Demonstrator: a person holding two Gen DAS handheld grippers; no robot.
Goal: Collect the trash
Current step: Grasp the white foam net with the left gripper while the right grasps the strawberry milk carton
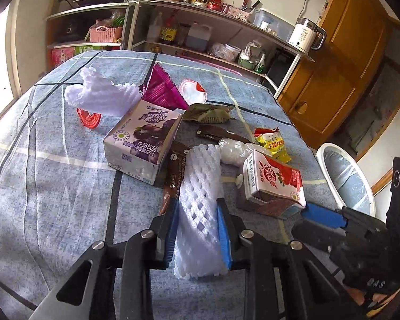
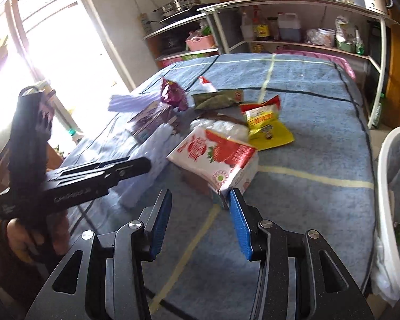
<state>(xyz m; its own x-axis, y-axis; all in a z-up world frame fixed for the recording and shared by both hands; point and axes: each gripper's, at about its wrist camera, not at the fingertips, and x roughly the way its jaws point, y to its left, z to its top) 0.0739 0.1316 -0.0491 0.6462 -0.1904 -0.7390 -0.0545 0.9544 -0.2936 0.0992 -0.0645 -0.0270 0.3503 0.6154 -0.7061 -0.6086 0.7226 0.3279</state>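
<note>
My left gripper (image 1: 197,205) is shut on a white foam net sleeve (image 1: 200,186) that lies lengthwise on the blue checked tablecloth (image 1: 53,186). Right of it stands a red strawberry milk carton (image 1: 274,181), tilted. My right gripper (image 2: 200,196) is open just short of this carton (image 2: 216,154), whose near corner sits by the right pad, and nothing is gripped. Behind lie a purple milk carton (image 1: 144,138), a yellow wrapper (image 1: 272,144), a brown sachet (image 1: 176,165), a crumpled clear plastic piece (image 1: 234,149), an olive packet (image 1: 208,113), a magenta wrapper (image 1: 162,88) and a second foam net (image 1: 101,93).
A white bin (image 2: 389,186) lined with a bag stands off the table's right edge. Metal shelves (image 1: 200,26) with bottles and jars run along the far wall, beside a wooden door (image 1: 346,53). A hand (image 2: 26,234) holds the left gripper's handle at the left.
</note>
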